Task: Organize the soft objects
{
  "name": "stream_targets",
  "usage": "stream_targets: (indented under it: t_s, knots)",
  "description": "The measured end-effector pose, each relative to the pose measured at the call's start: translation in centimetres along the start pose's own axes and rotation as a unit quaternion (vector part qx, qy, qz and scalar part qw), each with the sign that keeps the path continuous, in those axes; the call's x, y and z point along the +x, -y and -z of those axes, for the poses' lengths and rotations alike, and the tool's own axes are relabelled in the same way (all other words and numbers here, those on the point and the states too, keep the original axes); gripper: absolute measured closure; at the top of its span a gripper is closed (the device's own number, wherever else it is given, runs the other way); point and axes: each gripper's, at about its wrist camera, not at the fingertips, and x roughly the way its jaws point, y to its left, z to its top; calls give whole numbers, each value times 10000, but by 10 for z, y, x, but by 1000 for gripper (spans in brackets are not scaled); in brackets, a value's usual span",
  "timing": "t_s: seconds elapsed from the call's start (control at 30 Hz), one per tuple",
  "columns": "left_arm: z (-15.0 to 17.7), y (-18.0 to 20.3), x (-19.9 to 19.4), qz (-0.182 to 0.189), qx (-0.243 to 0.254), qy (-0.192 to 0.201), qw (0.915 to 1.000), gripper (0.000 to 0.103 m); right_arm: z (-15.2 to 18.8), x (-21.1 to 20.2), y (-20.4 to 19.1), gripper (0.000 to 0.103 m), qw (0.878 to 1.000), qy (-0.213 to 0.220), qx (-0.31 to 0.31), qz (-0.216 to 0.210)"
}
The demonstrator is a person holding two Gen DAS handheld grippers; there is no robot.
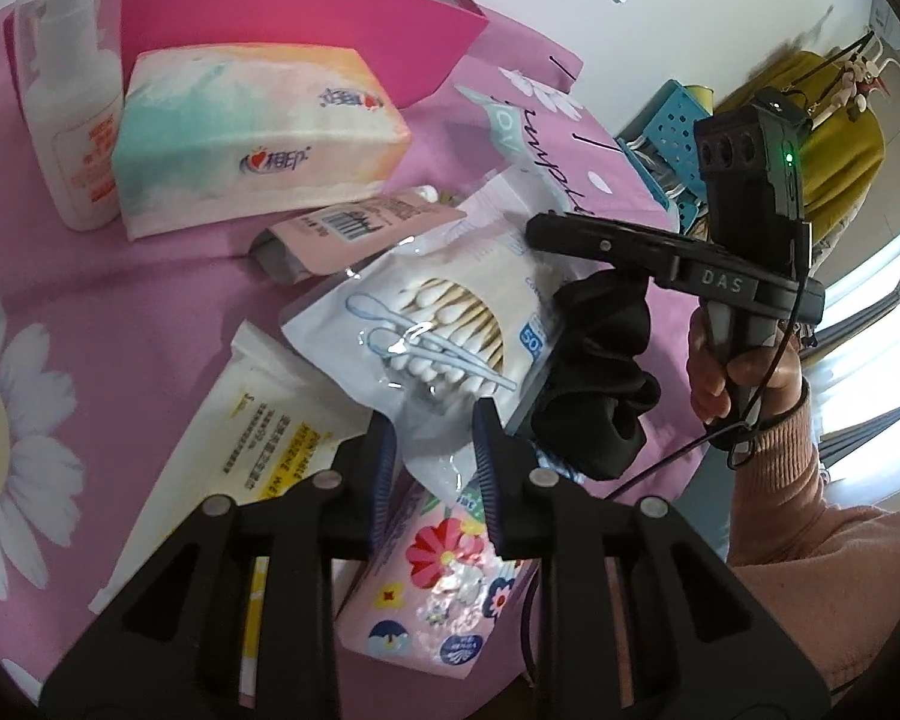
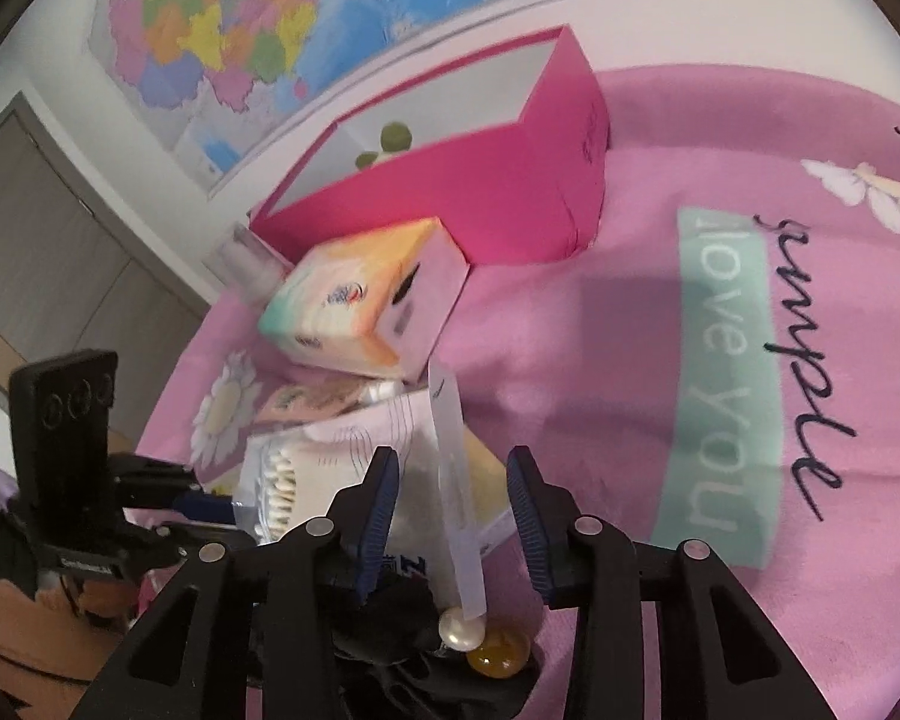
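Both handheld tools are matte black plastic, each with two triangular cut-out arms, round silver screw heads and ribbed dark-blue pads. The right black plastic gripper point(image 1: 537, 228) carries white "DAS" lettering, a boxy black camera block with three round holes, a green light and a thin black cable. The person wears a ribbed-cuff salmon-pink knitted sleeve point(image 1: 810, 516).

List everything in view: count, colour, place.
box: 1, magenta, back
tissue pack: 1, pastel, before box
pump bottle: 1, white, far left
swab bag: 1, white, centre
tube: 1, pink, behind swab bag
wipes pack: 1, white-yellow, near left
floral pack: 1, pink, nearest
scrunchie: 1, black, beside swab bag
cloth: 1, pink, underneath
basket: 1, blue, beyond cloth
map: 1, multicoloured, wall
left gripper: 1, black, shut on swab bag
right gripper: 1, black, open over scrunchie
hand: 1, holding right gripper
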Motion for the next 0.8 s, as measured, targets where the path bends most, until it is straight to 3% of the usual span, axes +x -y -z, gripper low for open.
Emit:
stream_targets:
  t_s: [0.07, 0.1, 0.53, 0.8]
  knots:
    - [-2, 4, 1, -13, 44, 3, 10000, 76, 0, 0, 0, 87, 10000, 20, -24, -71]
    - [-3, 6, 1, -35, 78, 9, 10000, 76, 1, -1, 0, 88, 10000, 24, -40, -72]
    - [-26, 32, -33, -120, 612, 542, 9966, 76, -11, -50, -11, 90, 9966, 803, -181, -68]
    - [-64, 28, -58, -597, 740, 956, 9909, 76, -44, -65, -21, 90, 9919, 1226, -274, -198]
